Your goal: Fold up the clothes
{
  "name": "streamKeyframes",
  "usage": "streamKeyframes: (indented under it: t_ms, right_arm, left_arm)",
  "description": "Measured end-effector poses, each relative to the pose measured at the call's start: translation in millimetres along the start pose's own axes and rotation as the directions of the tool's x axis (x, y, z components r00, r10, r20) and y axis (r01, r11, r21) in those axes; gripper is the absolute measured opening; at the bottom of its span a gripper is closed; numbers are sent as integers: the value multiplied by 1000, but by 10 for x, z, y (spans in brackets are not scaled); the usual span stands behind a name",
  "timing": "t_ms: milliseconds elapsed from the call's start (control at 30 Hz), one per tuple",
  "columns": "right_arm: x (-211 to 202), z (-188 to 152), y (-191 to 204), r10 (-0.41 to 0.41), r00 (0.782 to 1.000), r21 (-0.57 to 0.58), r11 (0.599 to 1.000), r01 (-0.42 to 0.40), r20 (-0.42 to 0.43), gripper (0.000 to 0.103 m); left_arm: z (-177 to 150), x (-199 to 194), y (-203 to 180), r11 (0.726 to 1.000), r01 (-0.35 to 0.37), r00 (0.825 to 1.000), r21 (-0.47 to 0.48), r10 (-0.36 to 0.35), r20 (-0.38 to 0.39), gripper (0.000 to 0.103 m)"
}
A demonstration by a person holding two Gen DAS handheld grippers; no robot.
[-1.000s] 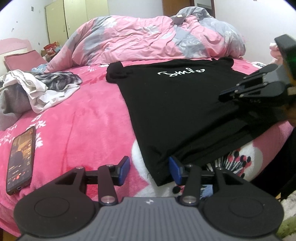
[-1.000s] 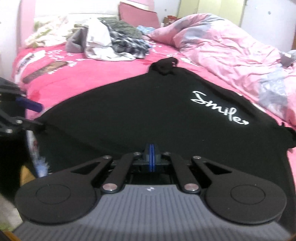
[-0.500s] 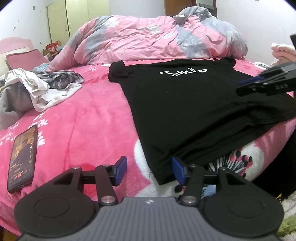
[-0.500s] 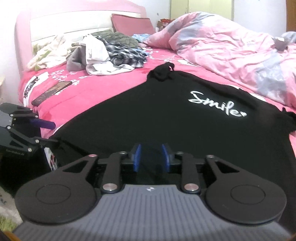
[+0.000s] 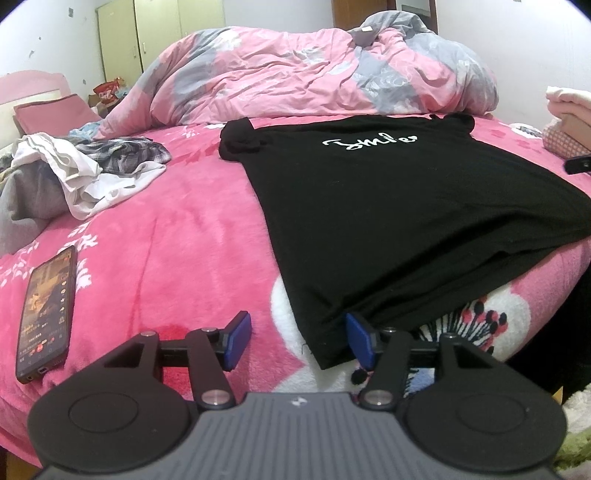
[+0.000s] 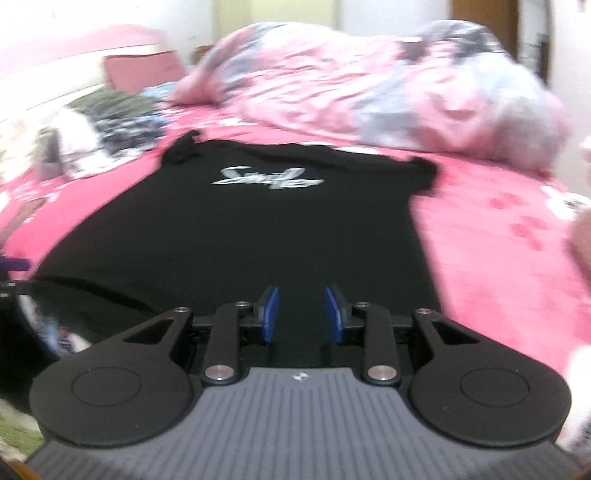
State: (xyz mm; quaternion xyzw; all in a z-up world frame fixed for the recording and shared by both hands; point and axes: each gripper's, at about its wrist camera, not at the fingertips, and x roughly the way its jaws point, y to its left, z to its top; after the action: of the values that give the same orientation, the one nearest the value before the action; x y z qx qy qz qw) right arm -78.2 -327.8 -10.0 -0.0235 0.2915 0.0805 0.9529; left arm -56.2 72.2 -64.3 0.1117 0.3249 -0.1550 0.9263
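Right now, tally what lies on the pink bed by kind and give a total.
Black T-shirt, spread flat: 1
Heap of unfolded clothes: 1
Phone: 1
Bunched pink-and-grey duvet: 1
Pillow: 1
Total: 5

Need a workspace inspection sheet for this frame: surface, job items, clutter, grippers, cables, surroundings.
Surface: pink floral fleece blanket covering the bed.
Job's things: black T-shirt with white "Smile" lettering spread flat, hem at the bed's near edge.
Clutter: heap of white, grey and plaid clothes; black smartphone, screen lit; bunched pink-and-grey duvet.
Grippers: left gripper open around the shirt's hem corner; right gripper open over the shirt, nothing held.
Cables: nothing seen.
Surroundings: pale yellow wardrobe, white walls.
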Motion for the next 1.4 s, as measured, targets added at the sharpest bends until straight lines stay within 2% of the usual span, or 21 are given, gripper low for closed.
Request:
streamKeyframes:
  t_ms: [33,167,300,400,467,500,533,633,967,1233,1333,1400]
  right_arm:
    - [-39,-23,-77,-19,1000,5,1000,19,0,27]
    - [-74,-121,-241,0,1000,1,1000,0,-8,27]
    - [78,-200,-192,80,995,-66,994,-83,-57,28]
    - [274,-261,-150,98,987,-122,986,-114,-127,27]
    - [329,-268,-136,96,986,-137,984,-115,-140,20]
    - [333,-256,-128,94,986,-140,984,-113,-136,2]
    - [332,-244,-119,90,987,-145,983,-109,-130,0]
    - [279,-203,-76,61,993,-180,981,-78,-98,0]
    - [292,-156,-72,-5,999,-190,982,-1,-35,0]
    - [407,-275,-58,-53,998,-216,975,47,-23,0]
    - [485,-330,-95,-61,998,-181,982,56,-21,1]
    - [419,-304,-201,-30,1000,-92,995,29,-5,5]
  left_arm:
    - [4,2,2,1000,1,1000,-3,-1,-3,58]
    - [18,9,4,1000,-3,1000,-13,2,-15,58]
    - [25,14,-13,1000,-12,1000,-12,11,-22,58]
    - [26,16,-20,1000,-15,1000,-14,15,-26,59]
    - [28,14,-26,1000,-18,999,-14,18,-28,59]
    - [29,12,-30,1000,-19,999,-13,19,-29,59]
    - [29,14,-32,1000,-20,999,-13,20,-29,59]
    - [33,21,-34,1000,-21,999,-14,20,-32,59]
    - [39,22,-35,1000,-19,999,-4,19,-36,59]
    - [39,23,-33,1000,-18,999,-3,18,-35,60]
    - [41,22,-31,1000,-18,999,0,18,-36,60]
    - [44,25,-33,1000,-18,999,2,18,-37,60]
